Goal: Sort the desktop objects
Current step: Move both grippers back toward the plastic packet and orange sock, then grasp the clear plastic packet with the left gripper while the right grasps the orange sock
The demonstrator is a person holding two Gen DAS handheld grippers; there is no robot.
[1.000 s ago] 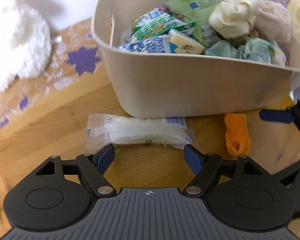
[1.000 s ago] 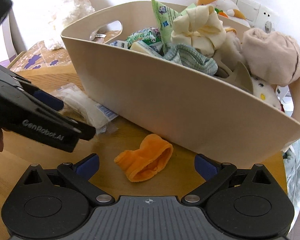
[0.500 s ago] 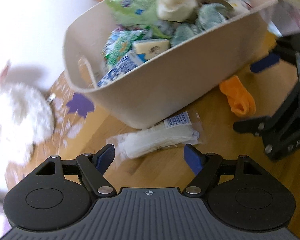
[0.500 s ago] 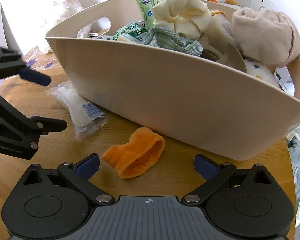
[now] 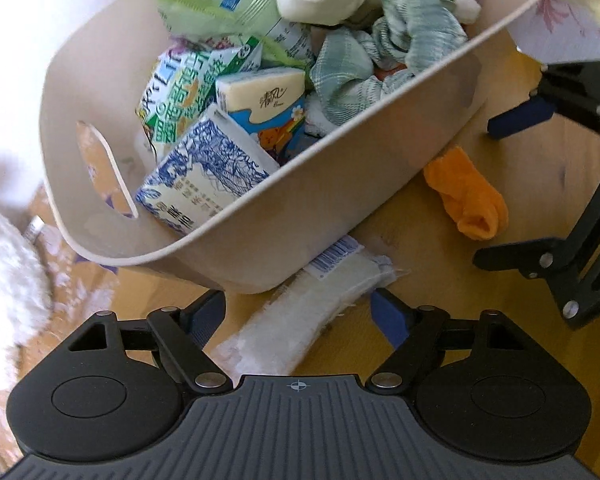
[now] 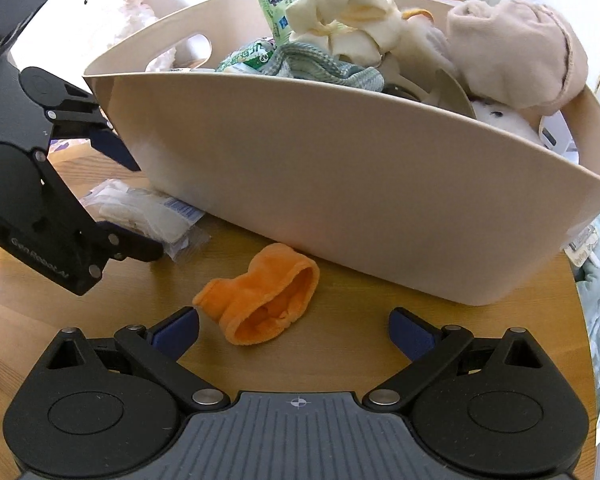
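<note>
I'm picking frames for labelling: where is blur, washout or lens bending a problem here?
Left wrist view: white plush toy at the left edge is smeared and washed out; basket contents stay sharp. Right wrist view: wall behind is blown white, the basket rim bows from fisheye, orange sock is crisp.

I held my left claw (image 5: 298,312) low with its jaws spread wide, while my right claw (image 6: 294,326), likewise gaping and gripping nothing, sat just beside it, angled toward it.

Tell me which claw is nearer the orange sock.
Right. The right claw is open with the sock just ahead between its fingers; the left claw straddles the white packet farther off.
</note>
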